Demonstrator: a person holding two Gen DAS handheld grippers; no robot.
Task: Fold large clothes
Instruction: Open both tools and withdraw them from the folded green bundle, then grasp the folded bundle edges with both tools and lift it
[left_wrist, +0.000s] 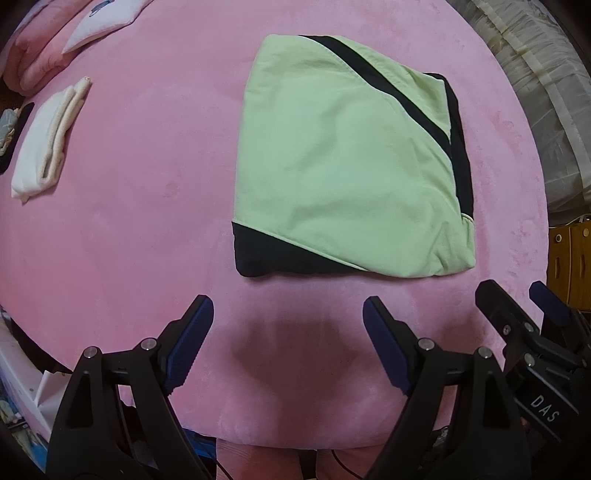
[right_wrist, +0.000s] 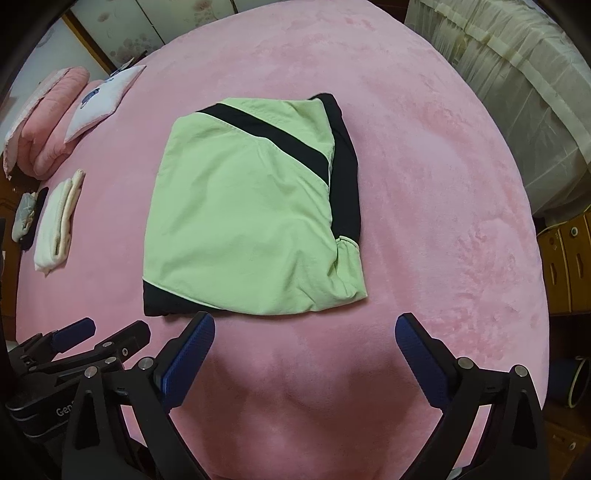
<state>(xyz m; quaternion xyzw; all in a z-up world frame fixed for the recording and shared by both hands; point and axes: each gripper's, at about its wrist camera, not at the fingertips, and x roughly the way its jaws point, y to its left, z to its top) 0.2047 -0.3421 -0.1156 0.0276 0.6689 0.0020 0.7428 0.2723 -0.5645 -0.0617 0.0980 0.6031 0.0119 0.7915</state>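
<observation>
A light green garment with black panels (left_wrist: 343, 162) lies folded into a rough square on the pink bed cover (left_wrist: 147, 206). It also shows in the right wrist view (right_wrist: 247, 214). My left gripper (left_wrist: 288, 317) is open and empty, hovering just short of the garment's near edge. My right gripper (right_wrist: 304, 332) is open and empty too, near the same edge. The right gripper shows at the lower right of the left wrist view (left_wrist: 517, 299), and the left gripper at the lower left of the right wrist view (right_wrist: 107, 328).
A folded white cloth (right_wrist: 59, 225) lies at the left of the bed, with a rolled pink quilt (right_wrist: 48, 122) and a white pillow (right_wrist: 103, 99) behind it. A pale curtain (right_wrist: 517, 92) hangs at the right, above wooden drawers (right_wrist: 565, 266).
</observation>
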